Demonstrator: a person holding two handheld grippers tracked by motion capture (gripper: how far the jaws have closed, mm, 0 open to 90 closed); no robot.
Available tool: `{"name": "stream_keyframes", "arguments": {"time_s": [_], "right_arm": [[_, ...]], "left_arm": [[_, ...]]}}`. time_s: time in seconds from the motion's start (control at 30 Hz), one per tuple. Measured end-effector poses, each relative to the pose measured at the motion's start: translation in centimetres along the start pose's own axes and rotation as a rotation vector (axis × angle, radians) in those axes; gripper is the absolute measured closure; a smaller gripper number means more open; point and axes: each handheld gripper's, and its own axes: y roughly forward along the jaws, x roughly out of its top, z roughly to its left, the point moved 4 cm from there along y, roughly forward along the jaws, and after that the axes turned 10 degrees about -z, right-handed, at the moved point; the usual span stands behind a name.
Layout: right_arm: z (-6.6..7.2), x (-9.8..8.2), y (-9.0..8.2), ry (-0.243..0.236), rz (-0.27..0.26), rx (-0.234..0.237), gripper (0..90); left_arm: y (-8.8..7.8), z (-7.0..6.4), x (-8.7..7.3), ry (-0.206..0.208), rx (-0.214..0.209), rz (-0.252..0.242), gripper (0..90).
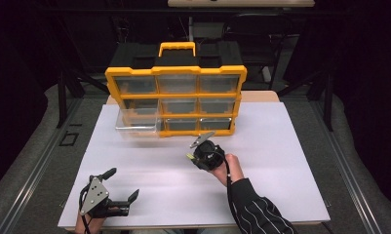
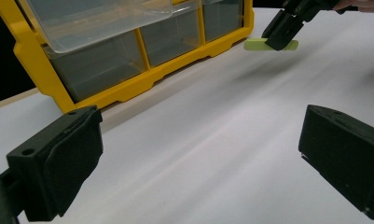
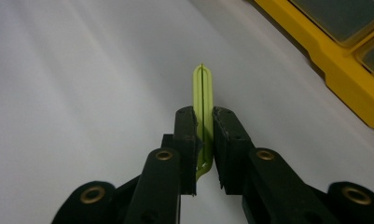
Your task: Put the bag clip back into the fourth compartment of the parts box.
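My right gripper is shut on a thin light-green flat piece, which sticks out past the pads above the white table. In the high view the right gripper hangs at the table's middle, just in front of the yellow drawer organizer. The left gripper view shows the right gripper far off, holding the green piece level. A clear drawer stands pulled out at the organizer's lower left. My left gripper rests open near the front left edge, with nothing between its wide-apart pads.
The white table top spreads around both grippers. The organizer's handle rises at the back. Dark floor and black frame legs surround the table. A sleeve reaches in from the bottom right.
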Motion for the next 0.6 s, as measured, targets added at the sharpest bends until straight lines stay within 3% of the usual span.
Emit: {"name": "stream_keyframes", "arguments": {"time_s": [0.6], "right_arm": [[-1.1, 1.4, 0.3, -0.013, 0.013, -0.003, 80.2]], "left_arm": [[0.0, 0.0, 0.0, 0.003, 0.009, 0.004, 0.0]]}}
